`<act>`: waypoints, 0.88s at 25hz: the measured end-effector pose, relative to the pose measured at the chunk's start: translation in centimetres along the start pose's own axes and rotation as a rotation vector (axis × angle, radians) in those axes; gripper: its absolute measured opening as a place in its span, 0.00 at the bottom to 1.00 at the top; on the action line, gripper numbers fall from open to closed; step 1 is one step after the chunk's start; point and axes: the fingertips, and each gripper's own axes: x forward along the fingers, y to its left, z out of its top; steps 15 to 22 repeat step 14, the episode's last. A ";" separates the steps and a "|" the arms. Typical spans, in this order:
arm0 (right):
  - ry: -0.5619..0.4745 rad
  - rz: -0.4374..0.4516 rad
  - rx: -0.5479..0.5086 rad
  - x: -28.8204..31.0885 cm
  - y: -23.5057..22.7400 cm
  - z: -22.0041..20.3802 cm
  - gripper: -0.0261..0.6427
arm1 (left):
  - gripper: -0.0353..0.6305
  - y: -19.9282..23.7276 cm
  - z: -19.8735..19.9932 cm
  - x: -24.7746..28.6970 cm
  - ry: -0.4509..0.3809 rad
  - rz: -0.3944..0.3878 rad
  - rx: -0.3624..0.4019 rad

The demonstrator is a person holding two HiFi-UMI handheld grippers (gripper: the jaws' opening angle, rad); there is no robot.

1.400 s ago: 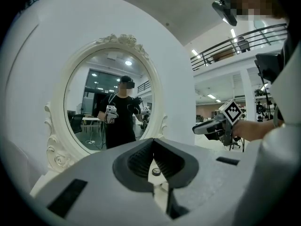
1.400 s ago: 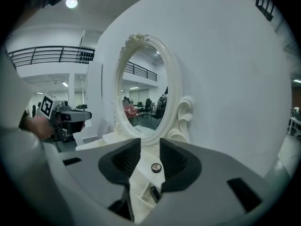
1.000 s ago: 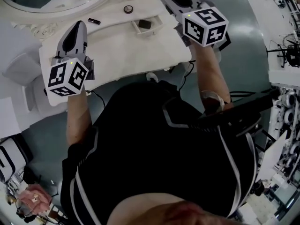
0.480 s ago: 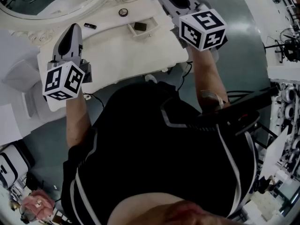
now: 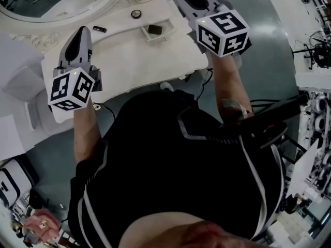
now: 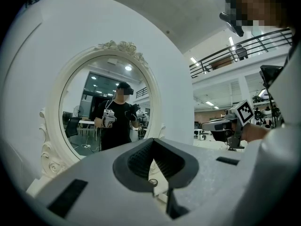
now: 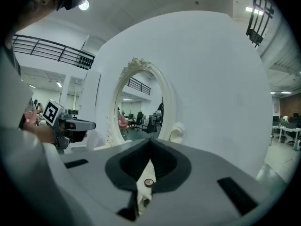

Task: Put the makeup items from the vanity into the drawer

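— Bench point(image 5: 129, 61)?
— White, below an oval mirror point(image 6: 106, 107). Dark tube point(image 5: 99, 29) and round compact point(image 5: 136, 14) on top, dark case point(image 5: 154, 29) inside the open drawer point(image 5: 169, 29).
— Grippers?
— Left gripper point(image 6: 151, 150) and right gripper point(image 7: 149, 150) both closed, empty. Grey floor point(image 5: 264, 45) around.

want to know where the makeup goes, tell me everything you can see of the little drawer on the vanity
The drawer is a small, shallow, white rectangular tray with low walls, open at the top and set slightly askew. It looks like painted wood or plastic. It sits at the white vanity, near the mirror's base. Inside lies one dark rectangular item, toward the left end; the rest of the floor is bare. Nothing else touches it.
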 end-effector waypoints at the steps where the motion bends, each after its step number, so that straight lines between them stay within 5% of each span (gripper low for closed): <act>1: -0.001 0.001 0.001 0.1 0.0 0.0 0.05 | 0.06 0.0 -0.1 0.1 0.002 0.000 0.000; 22: 0.002 0.015 0.005 1.0 0.3 0.8 0.05 | 0.06 0.8 0.9 0.0 0.002 0.019 0.007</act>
